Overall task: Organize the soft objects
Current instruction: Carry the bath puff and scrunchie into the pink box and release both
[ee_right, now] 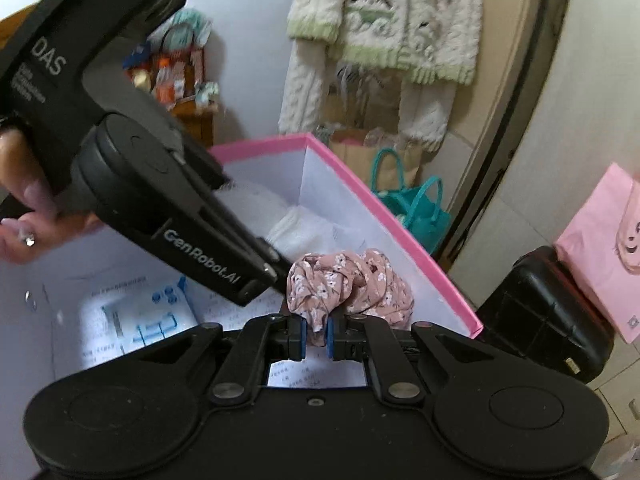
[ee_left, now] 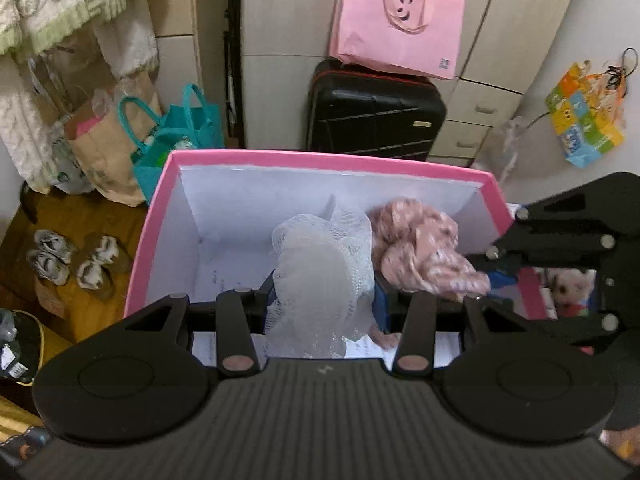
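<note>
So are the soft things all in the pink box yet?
Not quite. Both are over the pink box but neither is let go. The left claw holds the white netting and the right claw pinches the flowery pink cloth. Left: open both claws.

One box [ee_left: 332,160], two soft bundles [ee_left: 320,280]

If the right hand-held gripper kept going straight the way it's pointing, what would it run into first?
Probably the white inner wall of the pink box. The right hand-held gripper, shut on the floral pink cloth, points down into the box toward its far side; depth is hard to judge.
</note>
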